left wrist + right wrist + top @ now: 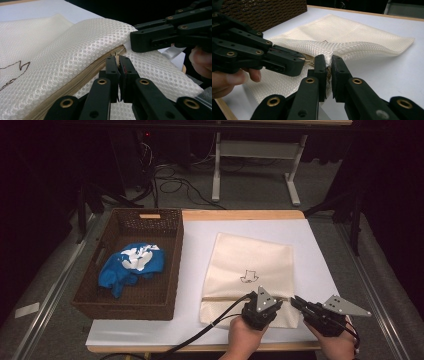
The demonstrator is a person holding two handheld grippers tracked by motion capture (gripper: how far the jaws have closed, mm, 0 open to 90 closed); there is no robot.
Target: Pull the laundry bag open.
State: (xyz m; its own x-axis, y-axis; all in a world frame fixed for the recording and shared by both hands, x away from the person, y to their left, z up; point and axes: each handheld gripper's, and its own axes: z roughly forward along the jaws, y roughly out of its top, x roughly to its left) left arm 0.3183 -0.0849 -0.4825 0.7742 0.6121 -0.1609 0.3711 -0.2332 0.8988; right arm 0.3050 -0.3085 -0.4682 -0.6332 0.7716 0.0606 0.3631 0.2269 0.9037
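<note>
**Both grippers pinch the mesh bag's zipper end**

The cream mesh laundry bag (248, 275) lies on the white sheet (195, 250), right of the wicker basket (170, 270). The left gripper (118, 61) pinches the zipper pull (116, 55). The right gripper (328, 62) clamps the bag's edge just beside it.

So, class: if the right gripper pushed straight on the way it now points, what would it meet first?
The cream mesh zip bag it already pinches; just beyond, probably the left gripper, though depth is unclear.
</note>
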